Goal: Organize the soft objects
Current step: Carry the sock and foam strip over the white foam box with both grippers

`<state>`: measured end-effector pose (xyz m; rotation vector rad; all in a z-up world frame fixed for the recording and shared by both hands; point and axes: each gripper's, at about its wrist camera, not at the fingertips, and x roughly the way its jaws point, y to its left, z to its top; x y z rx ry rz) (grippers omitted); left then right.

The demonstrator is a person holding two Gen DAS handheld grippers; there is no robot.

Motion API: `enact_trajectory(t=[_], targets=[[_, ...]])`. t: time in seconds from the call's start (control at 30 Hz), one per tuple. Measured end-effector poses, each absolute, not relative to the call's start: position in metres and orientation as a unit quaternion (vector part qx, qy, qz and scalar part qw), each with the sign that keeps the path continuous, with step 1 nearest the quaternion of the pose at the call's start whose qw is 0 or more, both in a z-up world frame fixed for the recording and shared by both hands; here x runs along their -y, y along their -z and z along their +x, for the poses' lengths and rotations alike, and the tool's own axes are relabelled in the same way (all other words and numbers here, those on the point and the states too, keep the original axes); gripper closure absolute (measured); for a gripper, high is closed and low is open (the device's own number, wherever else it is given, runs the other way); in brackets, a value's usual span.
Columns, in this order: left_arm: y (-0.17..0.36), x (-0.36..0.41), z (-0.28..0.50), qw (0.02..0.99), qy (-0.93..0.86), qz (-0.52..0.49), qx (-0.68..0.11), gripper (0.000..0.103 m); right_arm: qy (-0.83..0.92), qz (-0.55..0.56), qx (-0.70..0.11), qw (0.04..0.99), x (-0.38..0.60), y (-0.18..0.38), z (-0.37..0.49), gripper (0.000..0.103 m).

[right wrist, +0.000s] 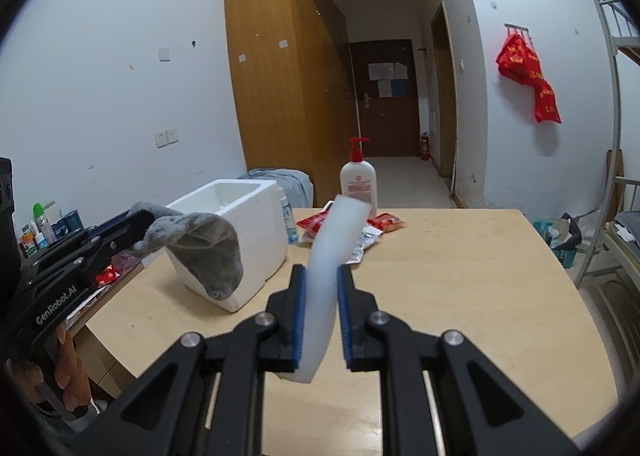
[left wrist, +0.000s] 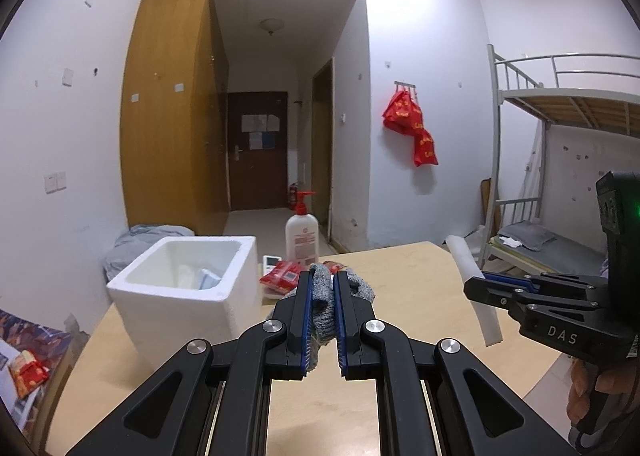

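Even, cool indoor light, soft shadows; strong fisheye bending and dark corner vignetting; distant corridor perhaps slightly soft.

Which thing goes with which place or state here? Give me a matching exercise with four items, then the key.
Things:
1. grey sock
2. white foam strip
3. pump lotion bottle
4. red bags

Places or states:
A. hanging from a wall hook
B. pinched in the left tongs, drooping beside the white foam box
C. standing upright at the far edge of the wooden table
D. clamped in the right tongs, curving upward

Pairs: 1-B, 2-D, 3-C, 4-A
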<state>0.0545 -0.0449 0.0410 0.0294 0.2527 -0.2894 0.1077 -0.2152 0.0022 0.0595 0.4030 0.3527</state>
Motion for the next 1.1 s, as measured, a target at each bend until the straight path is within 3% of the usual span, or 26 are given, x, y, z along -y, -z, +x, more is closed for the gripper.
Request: enact_trajectory(t=[1.1], targets=[[-0.046, -0.057, 0.04, 0.991, -0.015, -0.005, -0.133, 0.092, -0.308, -0.02, -0.202, 0.929, 0.116, -0.01, 0.143, 0.085]])
